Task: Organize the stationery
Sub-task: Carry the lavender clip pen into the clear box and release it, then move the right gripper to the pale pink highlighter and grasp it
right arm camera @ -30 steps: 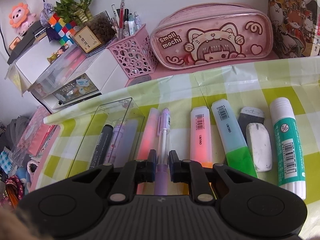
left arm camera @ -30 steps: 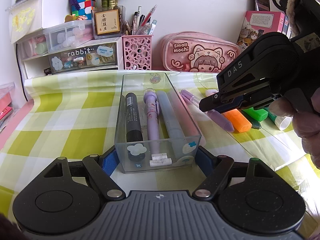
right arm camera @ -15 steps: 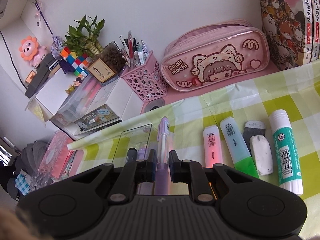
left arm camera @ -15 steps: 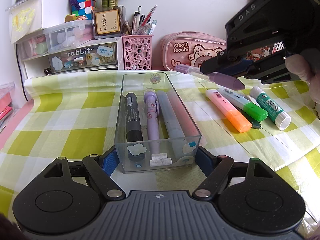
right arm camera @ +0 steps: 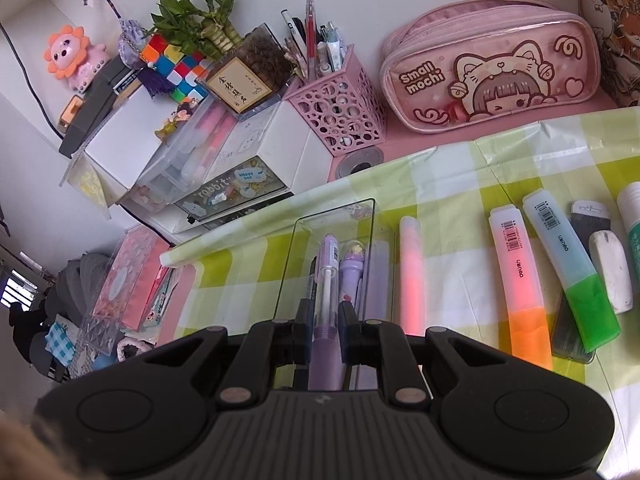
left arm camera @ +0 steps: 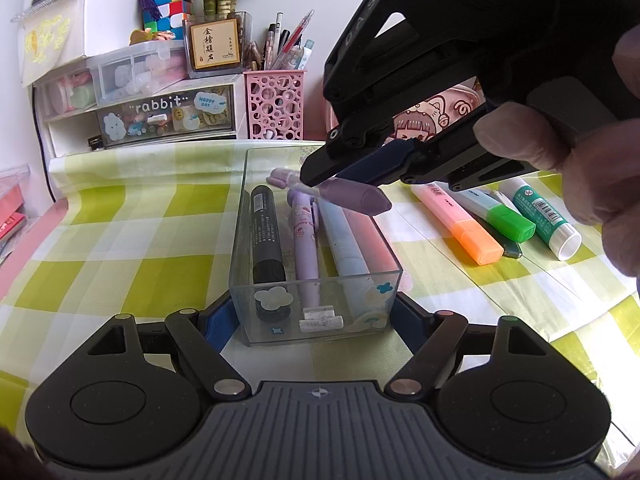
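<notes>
A clear plastic box (left arm camera: 320,300) stands on the checked cloth, and my left gripper (left arm camera: 316,316) is shut on its near end, blue pads against both side walls. Inside lie a black marker (left arm camera: 266,236), a purple pen (left arm camera: 306,240) and a pale blue highlighter (left arm camera: 344,240). My right gripper (right arm camera: 325,332) is shut on another purple pen (right arm camera: 326,292). It holds this pen (left arm camera: 360,196) tilted in the air above the box's far half (right arm camera: 360,208). A pink highlighter (right arm camera: 412,276) lies just outside the box's right wall.
To the right on the cloth lie a pink-orange highlighter (right arm camera: 520,280), a blue-green highlighter (right arm camera: 568,276), a white eraser (right arm camera: 610,276) and a glue stick (left arm camera: 540,216). A pink pen cup (right arm camera: 340,112), drawer units (left arm camera: 160,116) and a pink pencil case (right arm camera: 492,76) line the back.
The right gripper lifted the purple pen off the cloth and carried it left, from beside the highlighters to above the box. The left gripper and the box stayed still.
</notes>
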The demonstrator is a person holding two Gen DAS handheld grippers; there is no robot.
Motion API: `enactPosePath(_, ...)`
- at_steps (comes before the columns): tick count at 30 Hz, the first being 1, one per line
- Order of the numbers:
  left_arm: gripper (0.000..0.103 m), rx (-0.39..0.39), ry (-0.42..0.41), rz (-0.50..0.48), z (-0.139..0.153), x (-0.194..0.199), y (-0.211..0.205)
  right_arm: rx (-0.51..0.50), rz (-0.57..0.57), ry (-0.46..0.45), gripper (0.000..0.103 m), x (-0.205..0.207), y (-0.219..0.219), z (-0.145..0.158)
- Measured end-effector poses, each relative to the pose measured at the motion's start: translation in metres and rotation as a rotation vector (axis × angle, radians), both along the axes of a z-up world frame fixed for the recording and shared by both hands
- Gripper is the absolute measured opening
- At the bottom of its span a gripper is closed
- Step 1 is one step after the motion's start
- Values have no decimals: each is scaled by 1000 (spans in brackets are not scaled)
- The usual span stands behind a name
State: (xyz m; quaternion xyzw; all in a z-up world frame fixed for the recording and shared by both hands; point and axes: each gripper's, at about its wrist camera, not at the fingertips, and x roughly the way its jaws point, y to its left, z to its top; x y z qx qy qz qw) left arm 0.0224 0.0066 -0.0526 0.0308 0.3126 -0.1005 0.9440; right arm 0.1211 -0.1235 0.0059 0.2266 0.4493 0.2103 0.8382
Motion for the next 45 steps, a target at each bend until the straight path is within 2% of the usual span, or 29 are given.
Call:
enactPosePath(4,77,0,0,0,0,0,0,9,45,3,25,-3,6,-1)
enactPosePath(12,77,0,0,0,0,0,0,-15,40,-24,25,-7,1,6)
enactPosePath(25,77,0,0,0,0,0,0,-78,-30,-67,40,-12,-32,9)
enactPosePath(36,77,0,0,0,0,0,0,-204,-80,-99,49,-16,-49,-5)
enactPosePath(45,78,0,0,0,0,0,0,-282,46,-173,54,-13,-29,-16)
